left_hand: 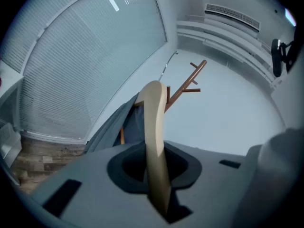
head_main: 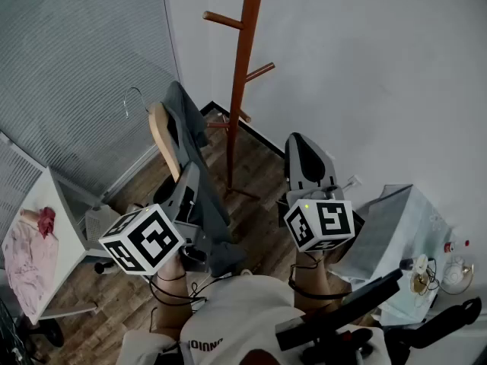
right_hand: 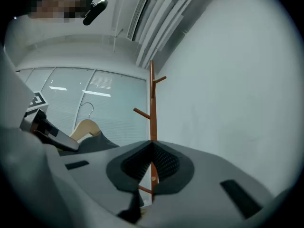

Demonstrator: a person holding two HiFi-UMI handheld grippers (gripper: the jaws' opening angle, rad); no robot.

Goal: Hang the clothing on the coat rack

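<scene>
A tall brown wooden coat rack [head_main: 242, 74] with bare pegs stands by the white wall. My left gripper [head_main: 185, 175] is shut on a pale wooden hanger [head_main: 161, 135] with a metal hook [head_main: 135, 97]. A grey garment [head_main: 190, 128] is draped over the hanger, left of the rack and below its pegs. In the left gripper view the hanger [left_hand: 156, 141] runs up between the jaws, with the rack [left_hand: 187, 82] behind it. My right gripper [head_main: 303, 147] is shut and empty, right of the pole. The rack [right_hand: 152, 108] stands straight ahead of it.
A white table [head_main: 65, 219] at the left carries a pink cloth [head_main: 34, 257]. Window blinds [head_main: 76, 67] cover the left wall. A pale bag [head_main: 396, 226] and a cluttered surface [head_main: 449, 272] sit at the right. Wooden floor [head_main: 259, 173] surrounds the rack's base.
</scene>
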